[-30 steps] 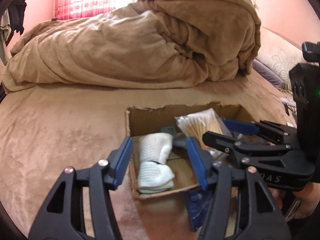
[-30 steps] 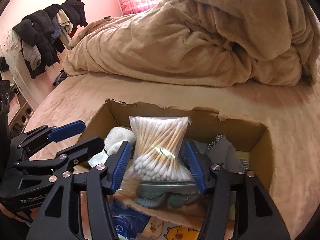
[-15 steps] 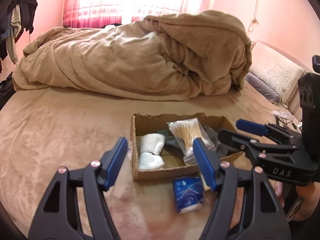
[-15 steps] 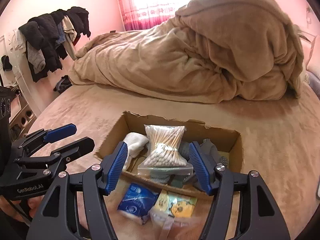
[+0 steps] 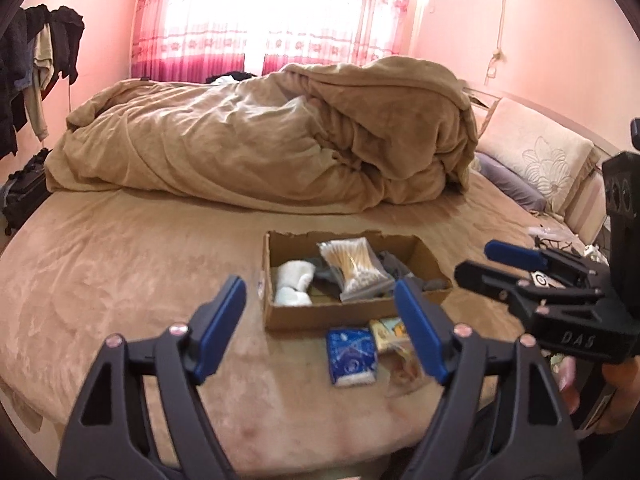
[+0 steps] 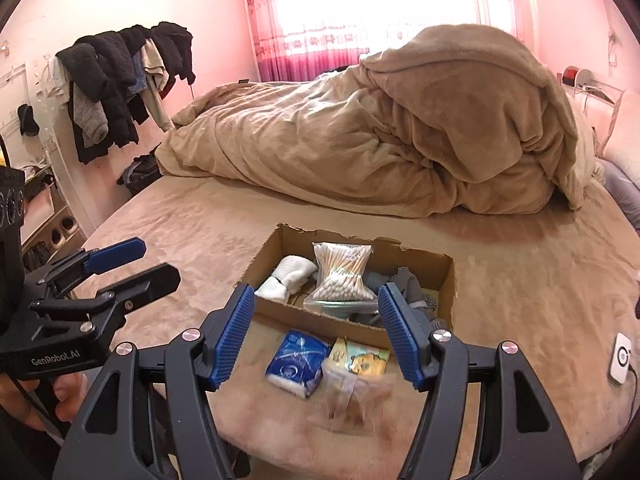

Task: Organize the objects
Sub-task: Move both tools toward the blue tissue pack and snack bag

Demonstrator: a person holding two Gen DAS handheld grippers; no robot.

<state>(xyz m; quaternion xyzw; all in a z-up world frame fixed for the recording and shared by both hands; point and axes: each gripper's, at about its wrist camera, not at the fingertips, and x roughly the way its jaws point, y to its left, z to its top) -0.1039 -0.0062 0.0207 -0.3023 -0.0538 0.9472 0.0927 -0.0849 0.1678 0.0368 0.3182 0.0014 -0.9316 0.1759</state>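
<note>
An open cardboard box sits on the bed. In it lie a bag of cotton swabs, white rolled socks and grey socks. In front of the box lie a blue tissue pack, a yellow cartoon packet and a clear plastic bag. My left gripper is open and empty, held back above the near bed. My right gripper is open and empty too; it also shows in the left wrist view.
A crumpled tan duvet covers the far half of the bed. Clothes hang on a rack at the left wall. A pillow lies at the right. A white charger lies at the bed's right edge.
Both grippers have pulled back and up from the box. The cotton swab bag now rests in the box, out from between the right gripper's fingers. The items in front of the box have come into view.
</note>
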